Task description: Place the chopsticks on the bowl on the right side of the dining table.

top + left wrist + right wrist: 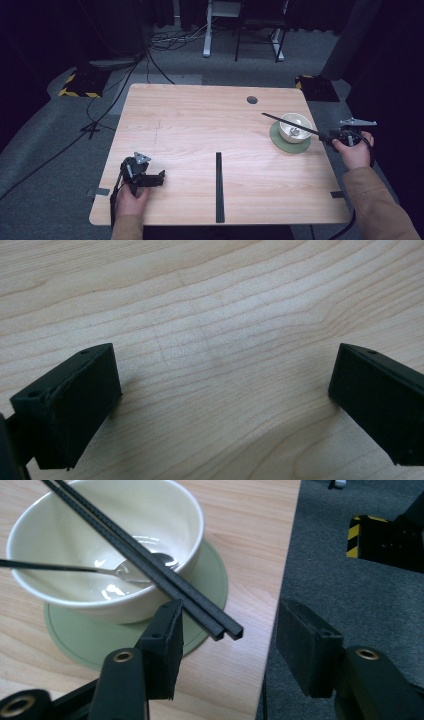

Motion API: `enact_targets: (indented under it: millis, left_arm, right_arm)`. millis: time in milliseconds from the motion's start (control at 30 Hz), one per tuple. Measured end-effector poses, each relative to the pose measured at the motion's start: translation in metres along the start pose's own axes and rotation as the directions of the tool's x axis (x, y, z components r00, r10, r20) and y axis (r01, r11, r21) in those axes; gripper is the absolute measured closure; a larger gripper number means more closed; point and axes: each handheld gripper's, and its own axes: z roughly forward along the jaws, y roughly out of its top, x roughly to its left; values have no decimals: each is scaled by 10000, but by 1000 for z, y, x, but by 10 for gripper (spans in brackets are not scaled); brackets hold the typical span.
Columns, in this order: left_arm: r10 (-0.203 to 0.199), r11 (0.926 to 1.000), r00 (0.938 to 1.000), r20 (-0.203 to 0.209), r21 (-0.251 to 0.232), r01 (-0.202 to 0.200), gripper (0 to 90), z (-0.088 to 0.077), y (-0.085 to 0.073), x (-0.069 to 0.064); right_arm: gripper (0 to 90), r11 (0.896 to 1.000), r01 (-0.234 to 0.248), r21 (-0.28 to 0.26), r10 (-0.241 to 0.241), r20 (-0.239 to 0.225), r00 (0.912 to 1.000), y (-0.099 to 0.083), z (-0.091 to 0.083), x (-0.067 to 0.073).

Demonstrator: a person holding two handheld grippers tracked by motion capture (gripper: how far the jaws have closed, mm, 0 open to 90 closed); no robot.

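A cream bowl stands on a green saucer near the table's right edge. A metal spoon lies in it. A pair of black chopsticks rests across the bowl's rim, its near end poking out between the jaws of my right gripper. Those jaws stand open; the end lies close by one pad and well apart from the other. My left gripper rests open on bare wood at the front left, with nothing in it.
A second pair of black chopsticks lies lengthwise at the table's front middle. A round cable hole sits at the back right. The table's right edge drops to grey carpet. Yellow-and-black blocks and cables lie on the floor behind.
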Motion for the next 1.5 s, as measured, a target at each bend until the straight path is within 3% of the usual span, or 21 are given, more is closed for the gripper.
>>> enact_targets:
  millis: [200,400,533,800,933,1133,1333,1500]
  left_arm:
    - [-2,10000,10000,4,2,2,5,0,0,0]
    - [-4,10000,10000,-12,19,4,6,0,0,0]
    - [11,10000,10000,-33,49,-11,5,-1,-1,0]
    - [-11,10000,10000,-40,-12,11,5,-2,-2,-1]
    - [-17,10000,10000,0,14,17,6,-2,-2,-1]
    - [-31,10000,10000,-2,4,31,6,-2,-2,-1]
    - [-31,10000,10000,0,5,31,5,-2,-2,-1]
    - [-20,10000,10000,0,11,20,5,-2,-2,-1]
  right_arm:
    - [451,9989,-11,-465,0,-223,9998,9,-12,3]
    - [452,9963,442,-731,-486,-595,9970,26,-14,26]
    - [452,9944,759,-738,-824,-896,9926,38,-3,44]
    - [438,9890,1454,-279,-1473,-846,9855,54,31,71]
    - [438,9873,1575,-201,-1586,-734,9846,58,44,78]
    - [447,9878,1557,-3,-1548,-1055,9823,59,54,84]
    - [493,9830,1827,169,-1767,-1810,9675,57,53,84]
    - [521,9820,1888,100,-1827,-2064,9613,56,48,85]
